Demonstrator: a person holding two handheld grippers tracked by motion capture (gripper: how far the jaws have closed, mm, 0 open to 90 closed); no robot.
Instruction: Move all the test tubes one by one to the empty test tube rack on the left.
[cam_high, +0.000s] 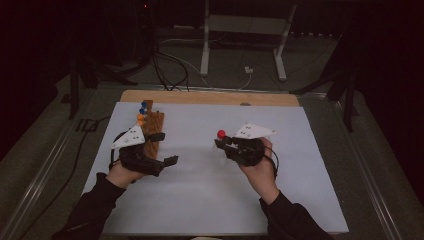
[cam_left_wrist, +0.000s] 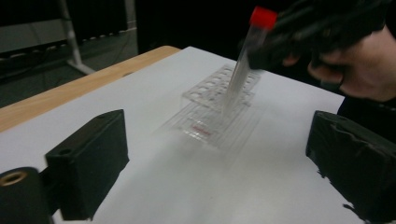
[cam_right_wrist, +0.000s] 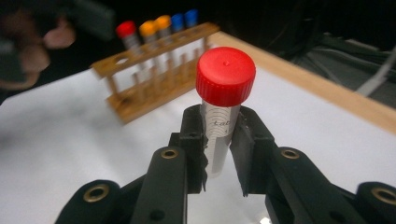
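The red-capped tube (cam_right_wrist: 223, 107) stands upright between the jaws of the right gripper (cam_right_wrist: 219, 140), which are clenched on its clear body just below the cap; faint printed lettering shows on the tube at the grip. In the high view the tube's cap (cam_high: 221, 133) shows as a red dot at the far-left tip of the right gripper (cam_high: 223, 142), right of the table's middle. The right hand (cam_high: 260, 167) comes in from the near edge, forearm angled up and to the left, wrist bent so the gripper points left and slightly far. In the left gripper view the tube (cam_left_wrist: 243, 70) hangs tilted, lifted above a clear plastic rack (cam_left_wrist: 219, 105) that stands on the white sheet (cam_high: 210, 200).

The left gripper (cam_high: 165, 148) rests at the left side of the sheet, jaws spread wide apart with nothing between them, the left hand (cam_high: 122, 175) low near the sheet. Just beyond it stands a wooden rack (cam_right_wrist: 154, 70) holding tubes with red, orange and blue caps. The wooden table edge (cam_high: 210, 97) shows at the far side.
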